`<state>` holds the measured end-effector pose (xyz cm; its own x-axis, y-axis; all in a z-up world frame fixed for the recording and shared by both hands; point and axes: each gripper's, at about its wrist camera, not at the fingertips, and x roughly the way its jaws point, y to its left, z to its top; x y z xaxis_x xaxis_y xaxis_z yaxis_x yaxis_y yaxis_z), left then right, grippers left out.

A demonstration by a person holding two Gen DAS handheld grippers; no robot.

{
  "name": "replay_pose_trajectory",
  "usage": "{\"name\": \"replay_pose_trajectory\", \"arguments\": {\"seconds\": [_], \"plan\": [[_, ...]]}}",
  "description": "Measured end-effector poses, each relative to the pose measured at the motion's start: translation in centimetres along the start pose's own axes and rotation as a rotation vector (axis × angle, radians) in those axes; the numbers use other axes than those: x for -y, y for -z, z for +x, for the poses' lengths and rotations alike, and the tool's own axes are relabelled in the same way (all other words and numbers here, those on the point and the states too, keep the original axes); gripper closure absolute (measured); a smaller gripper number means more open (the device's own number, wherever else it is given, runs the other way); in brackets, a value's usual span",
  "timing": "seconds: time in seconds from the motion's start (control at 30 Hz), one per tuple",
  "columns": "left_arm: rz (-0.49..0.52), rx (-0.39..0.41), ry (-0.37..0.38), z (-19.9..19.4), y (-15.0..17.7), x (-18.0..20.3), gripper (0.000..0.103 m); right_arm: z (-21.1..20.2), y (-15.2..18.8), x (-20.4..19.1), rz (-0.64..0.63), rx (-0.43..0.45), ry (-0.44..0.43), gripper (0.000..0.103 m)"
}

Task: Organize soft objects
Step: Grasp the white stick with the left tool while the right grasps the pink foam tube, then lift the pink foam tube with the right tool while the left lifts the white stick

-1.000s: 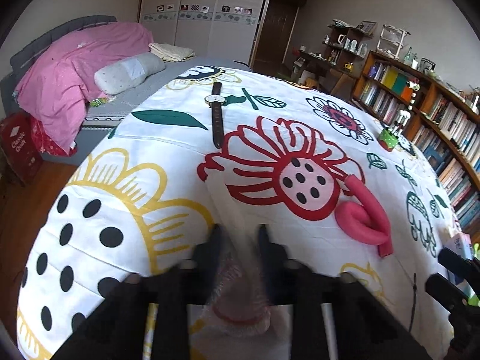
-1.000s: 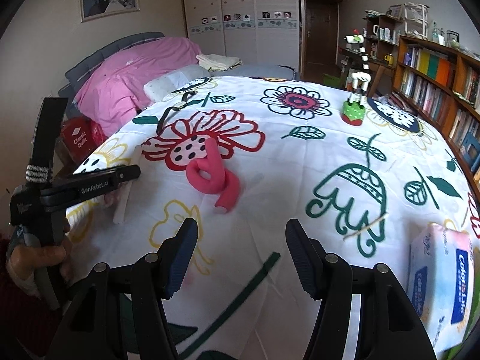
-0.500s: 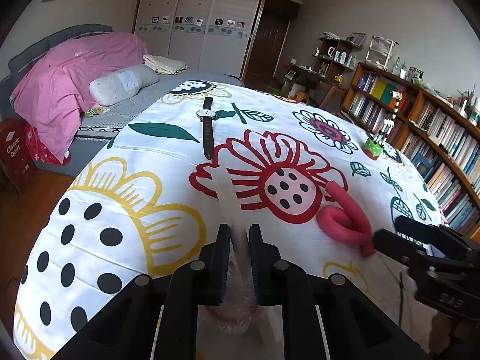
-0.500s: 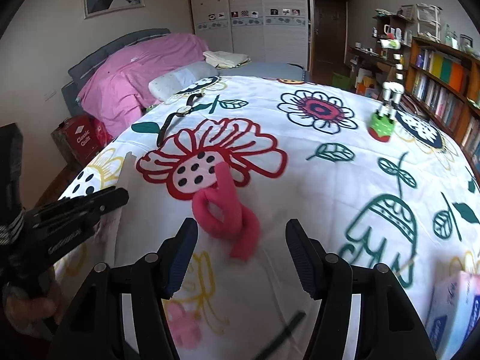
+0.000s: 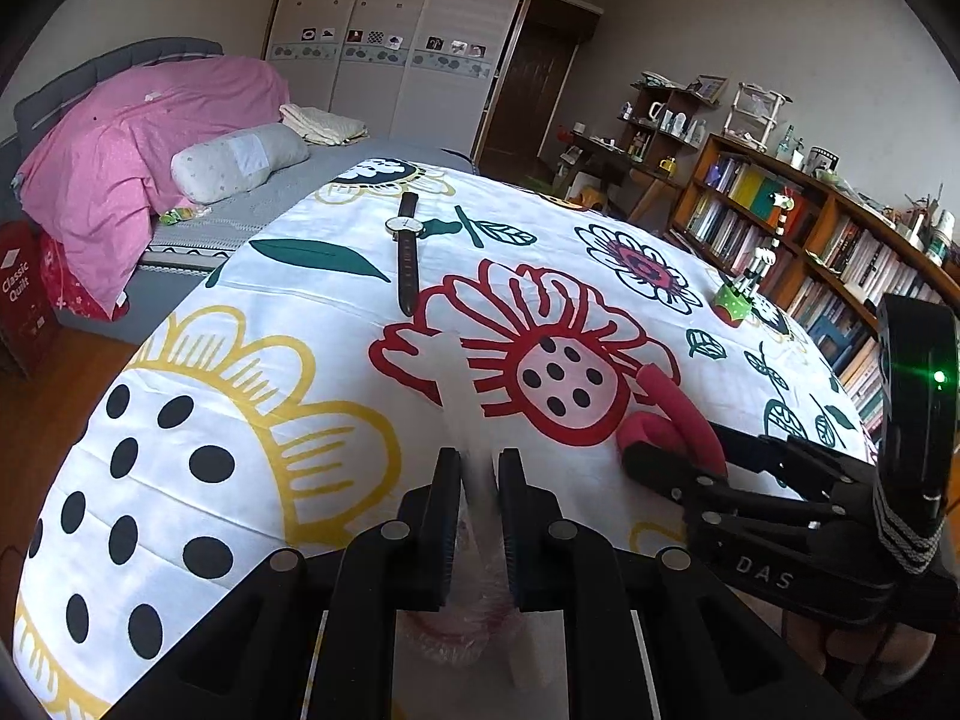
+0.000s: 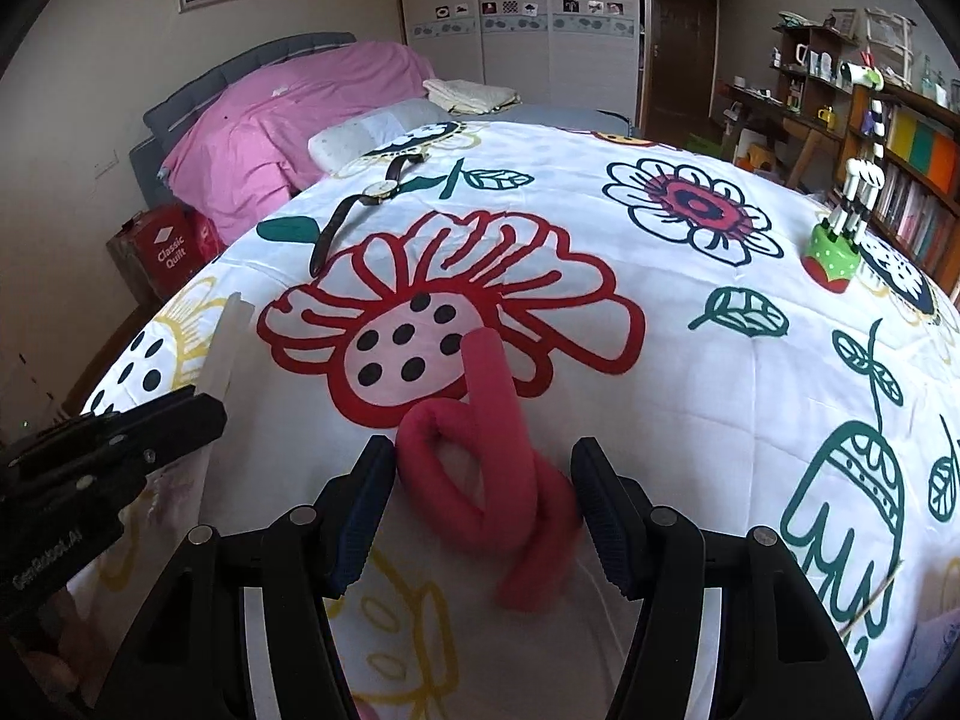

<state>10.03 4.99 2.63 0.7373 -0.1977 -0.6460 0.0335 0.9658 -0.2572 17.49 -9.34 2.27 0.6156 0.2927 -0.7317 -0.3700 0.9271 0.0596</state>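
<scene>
Left claw [image 5: 478,483] first: through its own camera I see the jaws pinched tight on a pale, translucent strip [image 5: 459,378], which runs straight ahead of the fingertips across the flowered bedspread [image 5: 252,420]. I judge I'm holding it by its near end so the rest can trail flat. Beyond the strip's far tip, a little to the claw's left, lies the wristwatch [image 5: 408,252]. To this claw's right, the right claw [image 5: 666,468] reaches in against the pink foam rope [image 5: 672,414]. Half a second ago that right claw sat farther to the right, clear of the rope; the grip on the strip is unchanged.

Right claw [image 6: 483,504] next, from its camera: jaws spread wide, with the knotted loop of the pink foam rope [image 6: 498,468] lying between the fingertips, one free end pointing ahead. I judge I've straddled the knot because it's the bulkiest part and should squash into a firm hold. Off to its left, the left claw [image 6: 180,420] holds the strip [image 6: 231,330]. A green-based toy figure [image 6: 837,246] stands well ahead to the right. Half a second back the rope lay just ahead of the fingertips; now it's between them.
</scene>
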Motion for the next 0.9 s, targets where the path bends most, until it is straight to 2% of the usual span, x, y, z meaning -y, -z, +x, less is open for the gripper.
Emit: {"name": "replay_pose_trajectory", "arguments": {"seconds": [0.43,0.9], "plan": [[0.002,-0.003,0.005,0.1,0.1,0.1,0.089,-0.3,0.2,-0.7,-0.034,-0.003,0.054,0.044],[-0.001,-0.004,0.02,0.0,0.2,0.5,0.089,-3.6,0.6,0.1,-0.014,0.056,0.113,0.044]]}}
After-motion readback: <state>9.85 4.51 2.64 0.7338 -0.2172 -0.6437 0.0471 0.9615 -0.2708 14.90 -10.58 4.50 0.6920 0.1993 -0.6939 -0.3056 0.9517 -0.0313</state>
